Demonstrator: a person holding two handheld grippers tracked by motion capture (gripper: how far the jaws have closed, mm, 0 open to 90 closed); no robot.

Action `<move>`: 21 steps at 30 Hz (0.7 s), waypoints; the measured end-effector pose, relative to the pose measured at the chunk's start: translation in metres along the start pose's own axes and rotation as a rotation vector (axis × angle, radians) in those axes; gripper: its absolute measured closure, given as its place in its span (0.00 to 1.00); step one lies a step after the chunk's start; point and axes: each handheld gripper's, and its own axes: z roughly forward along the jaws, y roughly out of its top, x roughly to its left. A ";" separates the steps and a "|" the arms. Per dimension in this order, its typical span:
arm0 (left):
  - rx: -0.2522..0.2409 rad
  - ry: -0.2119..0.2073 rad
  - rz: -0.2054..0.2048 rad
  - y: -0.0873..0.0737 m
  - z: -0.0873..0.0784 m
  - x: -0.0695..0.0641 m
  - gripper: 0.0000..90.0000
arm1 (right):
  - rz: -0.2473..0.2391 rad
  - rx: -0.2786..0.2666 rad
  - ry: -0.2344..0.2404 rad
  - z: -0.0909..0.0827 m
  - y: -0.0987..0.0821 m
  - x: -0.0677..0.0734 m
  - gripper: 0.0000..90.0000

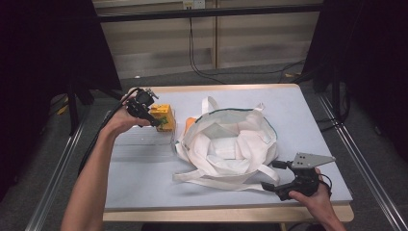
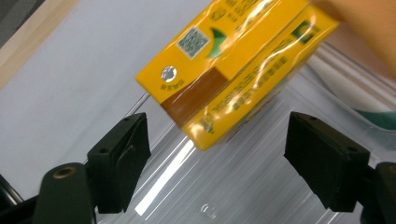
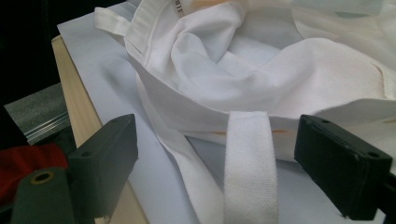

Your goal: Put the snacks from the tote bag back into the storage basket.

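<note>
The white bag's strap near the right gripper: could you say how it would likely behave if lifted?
The strap looks like soft woven webbing lying flat, so probably floppy. The bag is crumpled cloth, so lifting likely drags and deforms it. The right gripper stands open around it.

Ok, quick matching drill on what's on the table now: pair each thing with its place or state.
Things:
1. yellow carton
2. white tote bag
3. left hand-held gripper
4. bag strap

Places or states:
A. lies between the right hand-held gripper's open jaws
B. lies open at mid table
C. open, just short of the carton
D. over a clear plastic tray

Pairs: 1-D, 2-B, 3-C, 4-A
</note>
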 end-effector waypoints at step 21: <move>-0.304 0.024 -0.179 -0.049 -0.037 -0.014 0.08 | 0.009 -0.023 -0.017 -0.001 0.001 -0.001 0.15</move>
